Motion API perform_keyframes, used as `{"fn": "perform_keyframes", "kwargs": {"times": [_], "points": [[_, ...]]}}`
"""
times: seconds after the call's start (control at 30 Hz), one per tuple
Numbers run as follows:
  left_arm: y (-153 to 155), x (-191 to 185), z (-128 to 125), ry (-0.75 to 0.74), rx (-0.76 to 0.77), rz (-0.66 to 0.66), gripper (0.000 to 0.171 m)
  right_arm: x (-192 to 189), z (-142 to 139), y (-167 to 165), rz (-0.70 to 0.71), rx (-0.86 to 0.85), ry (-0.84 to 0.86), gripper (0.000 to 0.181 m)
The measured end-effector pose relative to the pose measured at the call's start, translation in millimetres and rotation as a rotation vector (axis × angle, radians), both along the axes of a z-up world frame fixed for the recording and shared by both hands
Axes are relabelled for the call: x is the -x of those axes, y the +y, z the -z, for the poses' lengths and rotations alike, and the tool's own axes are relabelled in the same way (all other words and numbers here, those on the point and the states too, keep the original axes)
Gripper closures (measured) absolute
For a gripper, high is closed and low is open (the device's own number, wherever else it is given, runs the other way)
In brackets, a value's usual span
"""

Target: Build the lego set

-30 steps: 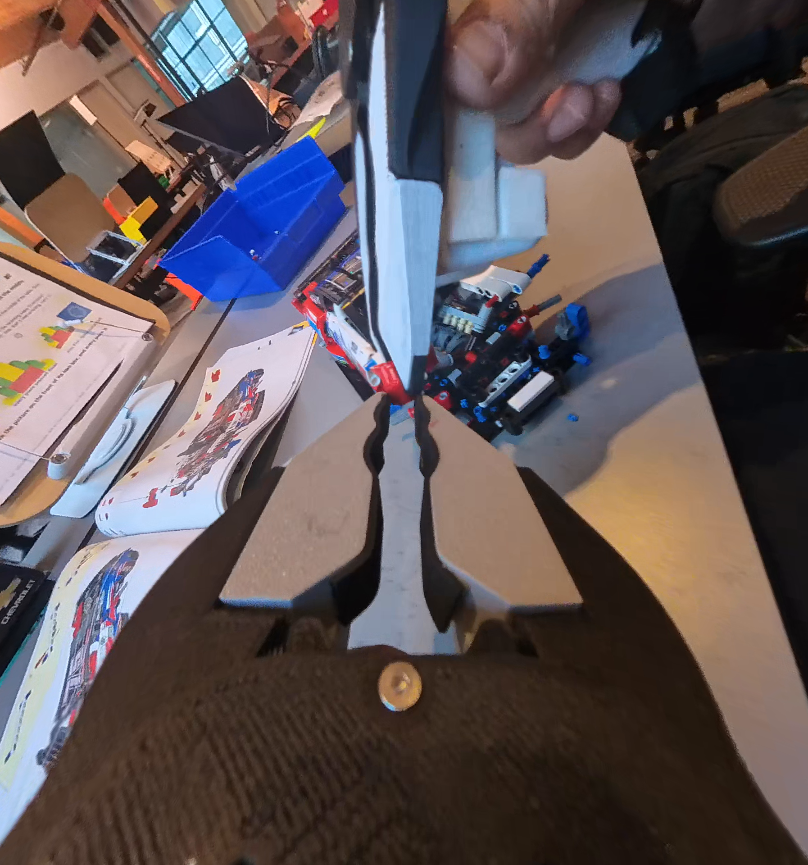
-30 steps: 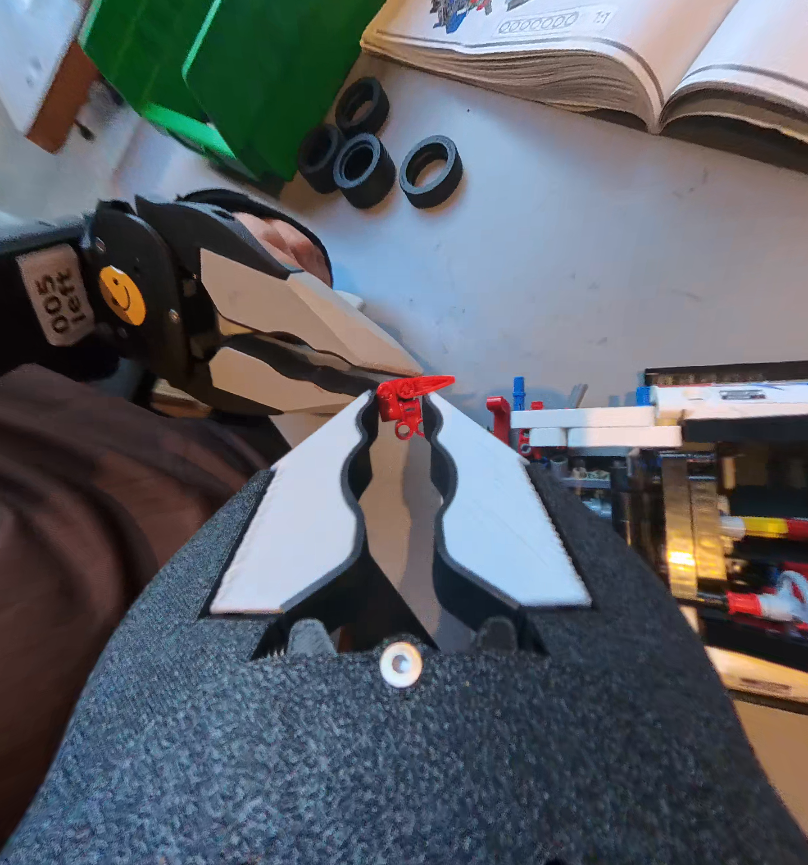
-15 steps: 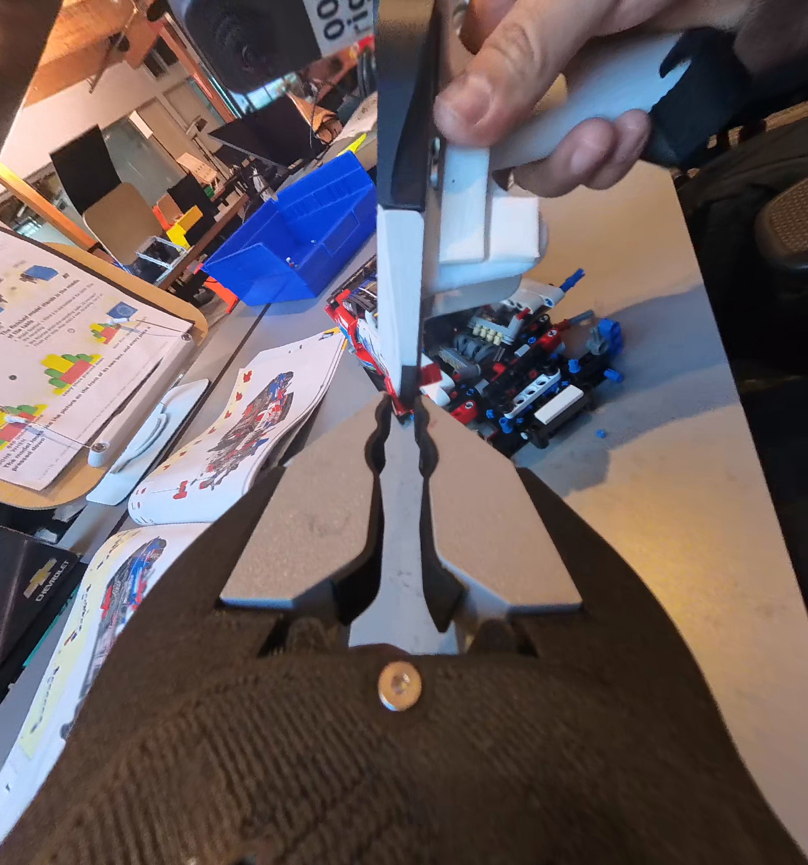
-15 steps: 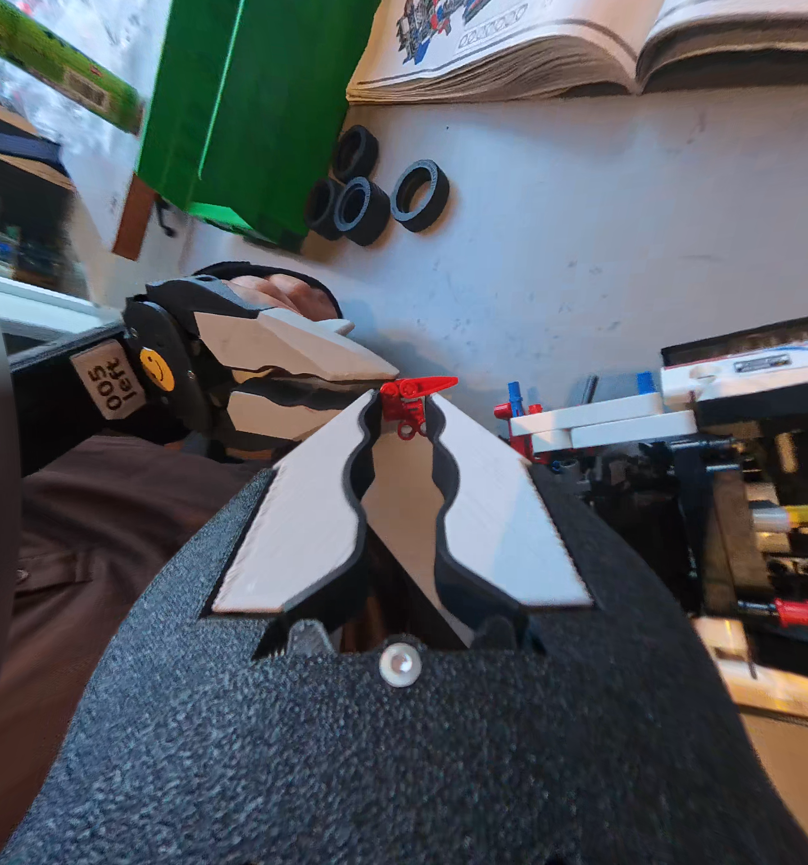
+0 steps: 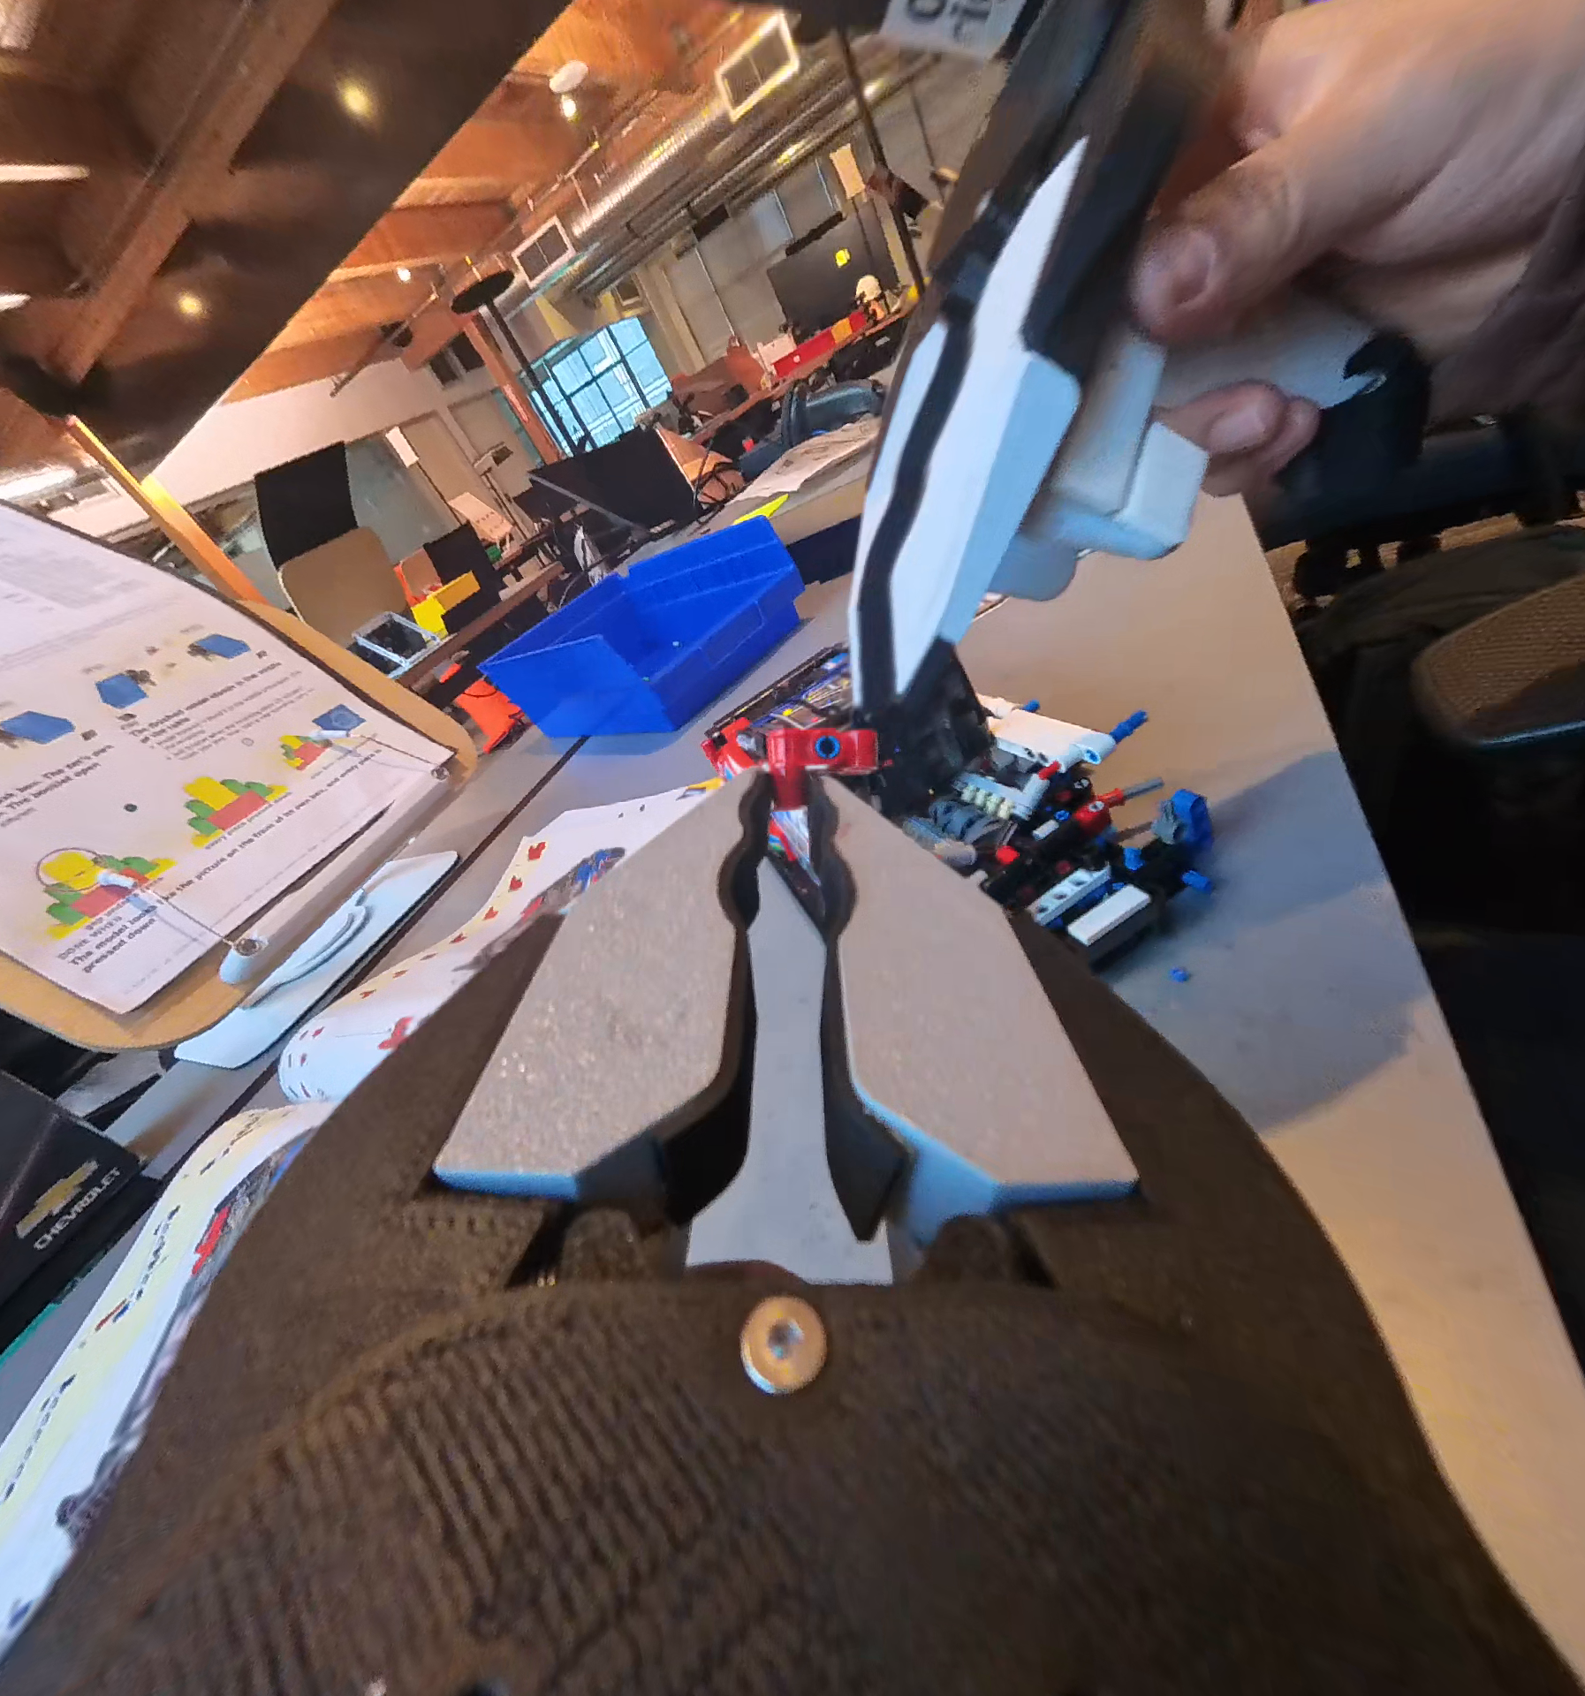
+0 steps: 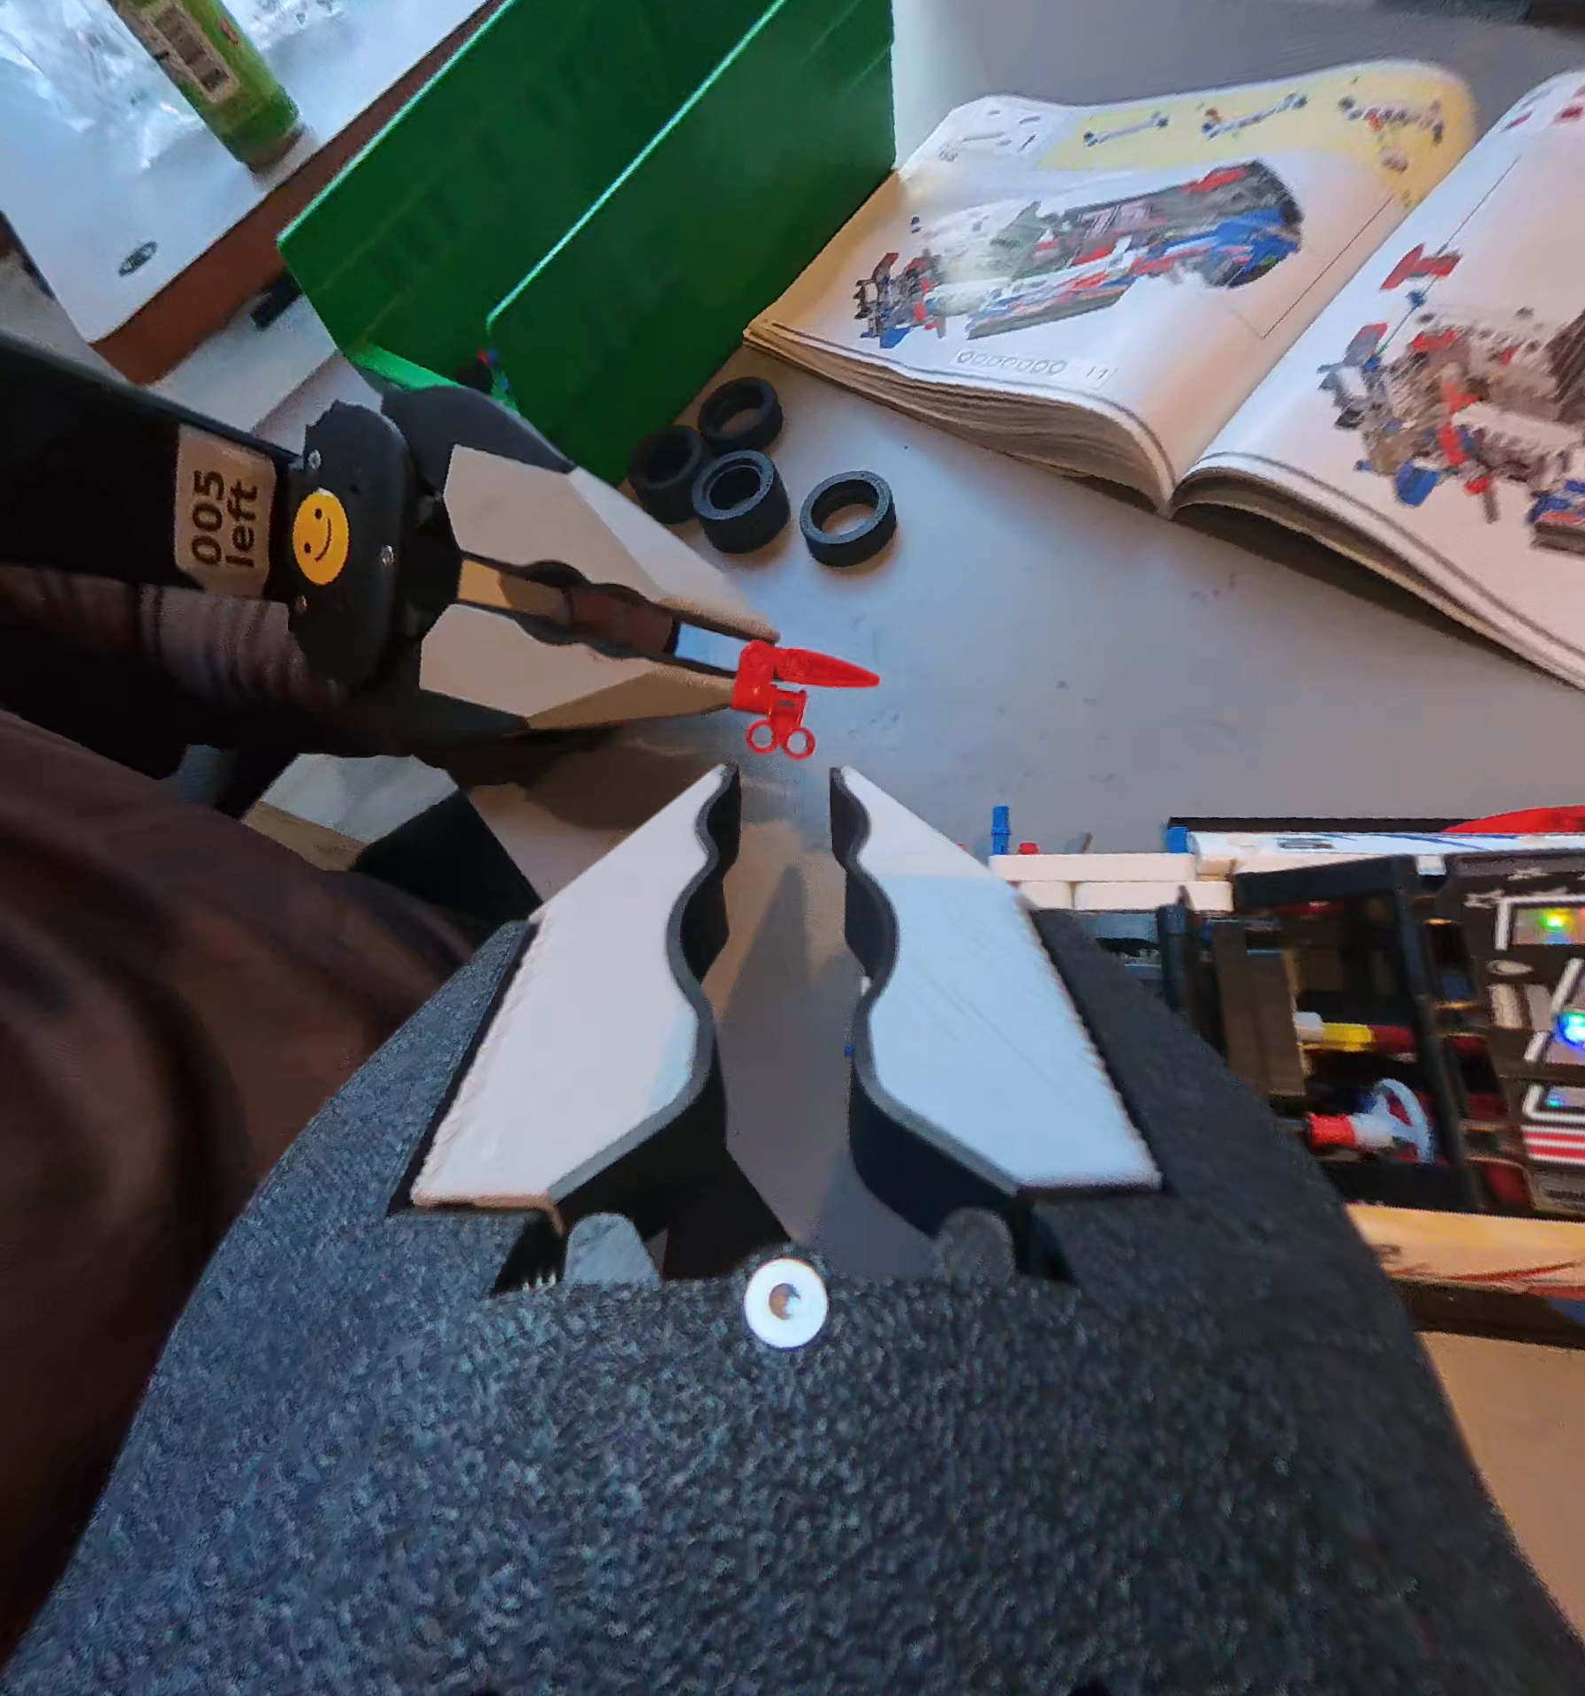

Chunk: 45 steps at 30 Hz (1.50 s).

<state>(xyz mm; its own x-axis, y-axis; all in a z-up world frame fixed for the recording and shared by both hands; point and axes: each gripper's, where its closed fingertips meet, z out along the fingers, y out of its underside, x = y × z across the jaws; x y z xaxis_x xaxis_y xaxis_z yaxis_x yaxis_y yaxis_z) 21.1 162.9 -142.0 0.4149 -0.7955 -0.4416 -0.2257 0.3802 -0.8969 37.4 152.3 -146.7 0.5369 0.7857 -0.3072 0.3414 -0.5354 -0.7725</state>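
Observation:
A small red Lego piece [image 5: 816, 751] with a pointed tip sits between the tips of my left gripper [image 5: 784, 798], which is shut on it. In the right wrist view the same piece [image 6: 793, 684] sticks out of the left gripper [image 6: 734, 670], held above the table. My right gripper [image 6: 784, 780] is open and empty, with its tips just short of the piece. In the left wrist view it [image 5: 871, 707] hangs down from above, held by a hand, close to the piece. The partly built Lego car [image 5: 1046, 826] [image 6: 1413, 1009] stands on the table behind.
An open instruction book [image 6: 1138, 275] lies at the back, also visible in the left wrist view [image 5: 458, 964]. Several black tyres [image 6: 743, 486] lie by a green bin [image 6: 633, 229]. A blue bin [image 5: 660, 642] stands beyond the car. A board with printed sheets [image 5: 128, 780] leans at left.
My right gripper has let go of the red piece, opened and drawn back a little. My left gripper now holds the piece alone.

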Motion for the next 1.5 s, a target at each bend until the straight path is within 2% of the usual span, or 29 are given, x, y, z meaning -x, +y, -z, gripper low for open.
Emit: {"fn": "perform_keyframes", "kwargs": {"times": [0.13,0.23,0.37,0.47,0.77,0.97,1.13,1.27,1.5], "points": [[3.6,4.2,0.7,-0.009,0.022,-0.008,0.167,-3.5,5.7,-1.6,-0.013,-0.07,-0.014,0.163],[9.9,12.5,-0.3,-0.021,0.035,-0.028,0.167,-10.4,9.0,5.5,-0.018,-0.187,-0.026,0.163],[23.5,23.5,-0.3,-0.042,0.069,-0.058,0.166,-22.9,2.3,16.8,-0.007,-0.338,0.058,0.164],[32.5,24.5,5.3,-0.05,0.125,-0.053,0.167,-37.4,-2.1,30.6,0.044,-0.452,0.128,0.164],[48.9,23.3,20.1,-0.058,0.239,-0.024,0.167,-81.6,-10.2,56.3,0.208,-0.697,0.086,0.165],[61.9,27.8,26.1,-0.094,0.327,-0.023,0.167,-99.3,-6.8,63.5,0.284,-0.689,0.102,0.166],[63.5,28.4,24.9,-0.118,0.353,-0.019,0.167,-92.1,-2.5,60.4,0.269,-0.683,0.076,0.166],[58.9,23.4,24.3,-0.111,0.339,-0.006,0.167,-68.8,-3.8,49.9,0.204,-0.67,0.091,0.166],[36.1,7.3,16.7,-0.095,0.266,0.056,0.167,-12.2,3.6,34.7,0.085,-0.509,0.149,0.16]]}}
